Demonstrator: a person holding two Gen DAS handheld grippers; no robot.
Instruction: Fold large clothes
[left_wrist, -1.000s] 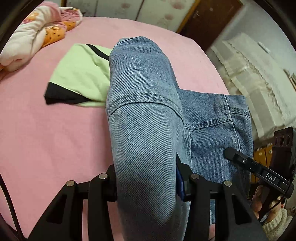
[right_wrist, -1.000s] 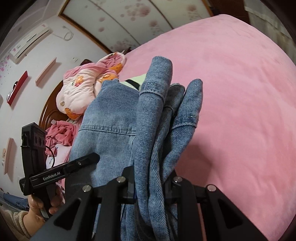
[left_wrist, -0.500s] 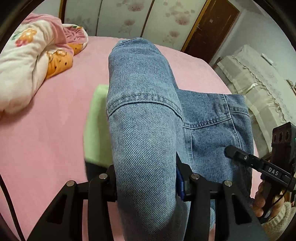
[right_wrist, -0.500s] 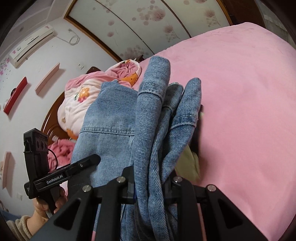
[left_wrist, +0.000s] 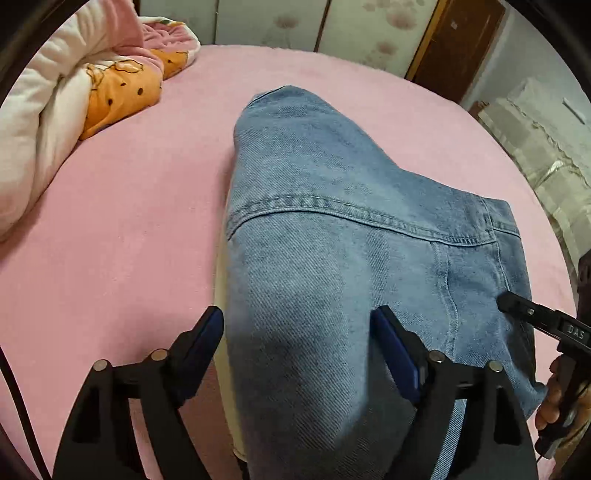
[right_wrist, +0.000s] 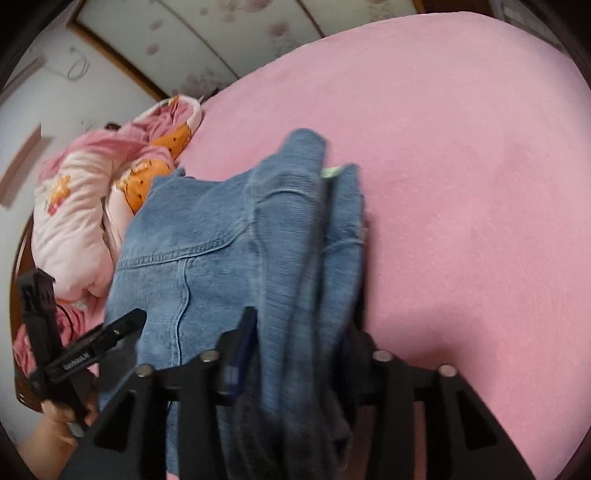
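I have the folded denim jacket down on the pink bed, apparently atop a pale green garment. My left gripper has its jaws opening, pads clear of the cloth between them. My right gripper is opening too; blur hides any contact. Withdrawing remains.

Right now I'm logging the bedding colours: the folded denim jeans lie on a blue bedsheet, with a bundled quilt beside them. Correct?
Not quite: the bedsheet is pink, not blue. The left wrist view shows the denim jeans on it, with the bundled quilt beside them.
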